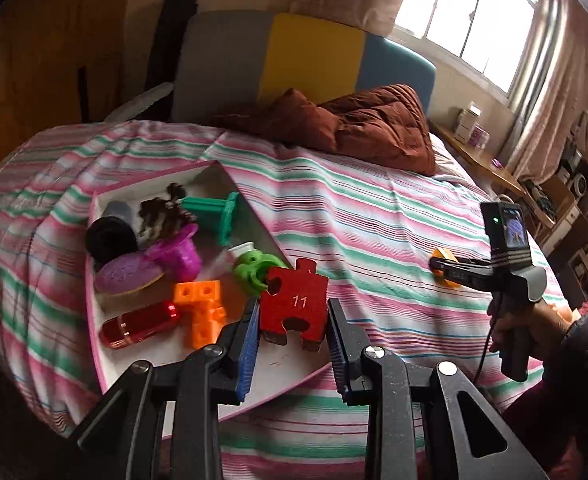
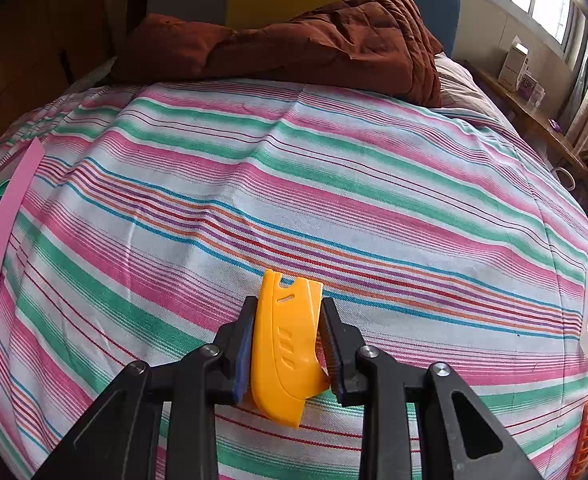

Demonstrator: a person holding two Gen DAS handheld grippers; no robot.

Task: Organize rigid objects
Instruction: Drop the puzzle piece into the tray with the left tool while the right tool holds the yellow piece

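Two pieces are held: the red puzzle piece by the left tongs over the crowded tray, the yellow scraper by the right tongs. If released near the tray's rim, the red piece could be tipped onto the bed.

Bedsheet: woven striped cloth, matt. Scraper: smooth yellow plastic. Puzzle piece: matt red face. Capsule: glossy red.

Our left gripper has black plastic linkage arms joined by silver screws, and ribbed blue pads line its fingers. Our right gripper is built alike; from the left wrist view it carries a small black camera with a green light, a thin black cable and a dark padded sleeve
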